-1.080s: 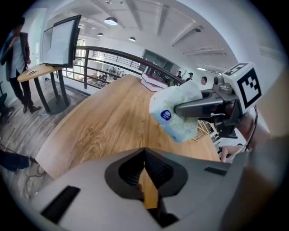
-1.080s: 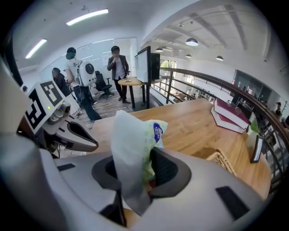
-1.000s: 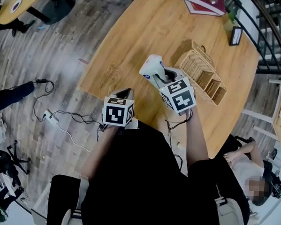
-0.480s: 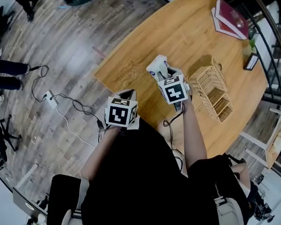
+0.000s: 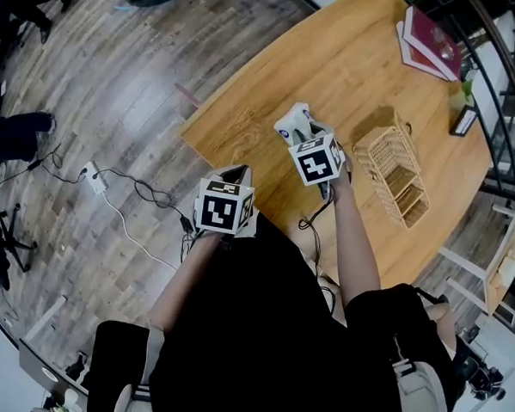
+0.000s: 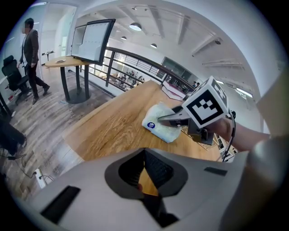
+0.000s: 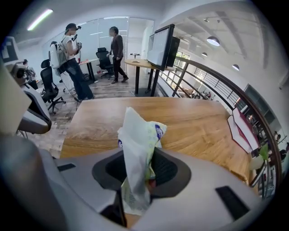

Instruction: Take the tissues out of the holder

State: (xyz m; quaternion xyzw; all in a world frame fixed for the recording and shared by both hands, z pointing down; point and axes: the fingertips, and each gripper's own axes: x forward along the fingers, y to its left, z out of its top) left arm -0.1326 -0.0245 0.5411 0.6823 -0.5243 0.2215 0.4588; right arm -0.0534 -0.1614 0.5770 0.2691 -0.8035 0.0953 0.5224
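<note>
With the right gripper (image 7: 140, 173) fingers clamped on the soft white plastic tissue pack (image 7: 137, 135) above the wooden counter's (image 5: 334, 67) near corner, clear of the woven wicker holder (image 5: 395, 174), lowering it flat before release seems wise; the left gripper (image 6: 144, 169) fingers are closed, empty.

Holder (image 5: 395, 175) on table (image 5: 271, 107), right of tissues (image 5: 292, 125)

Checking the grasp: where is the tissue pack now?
The tissue pack is pinched in the right claw over the table, just left of the wicker holder in the head view.
</note>
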